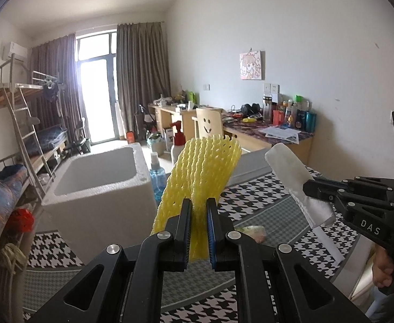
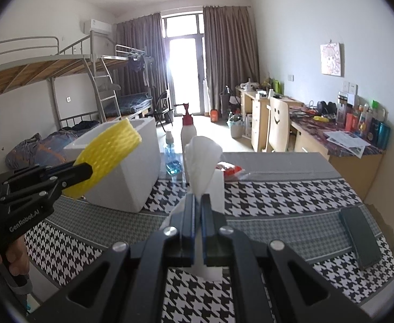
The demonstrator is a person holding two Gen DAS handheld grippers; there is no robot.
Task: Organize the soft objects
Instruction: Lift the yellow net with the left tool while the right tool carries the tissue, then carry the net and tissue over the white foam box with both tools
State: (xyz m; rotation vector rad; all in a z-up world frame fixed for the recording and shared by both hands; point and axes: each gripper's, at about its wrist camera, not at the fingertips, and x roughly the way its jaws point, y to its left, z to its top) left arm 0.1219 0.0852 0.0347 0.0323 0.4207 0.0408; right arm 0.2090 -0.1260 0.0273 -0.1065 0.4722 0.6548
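Yellow foam net (image 1: 201, 183) fills the middle of the left wrist view, pinched at its lower end by the left gripper (image 1: 199, 228), whose jaws stand nearly closed with the mesh squeezed between them. It rises toward 12 o'clock, holding its curved tube shape, lifted above the houndstooth worktop (image 1: 264, 202). It looks feather-light and springy; a grip on the doubled wall near one end, as here, should do, though it would likely flatten under much force. At 3 o'clock the right gripper (image 1: 308, 188) holds a white foam sheet (image 1: 291, 172), rolled or folded, slanting up toward 11 o'clock. An open white foam box (image 1: 100, 185) sits at 9 o'clock on the worktop, probably the destination. A blue spray bottle (image 1: 156, 175) stands just beside the box.

From the right wrist view, the right gripper (image 2: 197, 210) has its jaws almost shut on the white sheet (image 2: 202, 158), which fans upward toward 12 o'clock, thin, limp and creased. It seems weightless and liable to slip or tear, so a hold across several layers looks safest. At 9 o'clock the left gripper (image 2: 89, 172) carries the net (image 2: 108, 156) in front of the box (image 2: 132, 172). A dark phone-like slab (image 2: 361, 237) lies on the worktop (image 2: 291, 204) at 4 o'clock, and a red packet (image 2: 229, 169) near the far edge.
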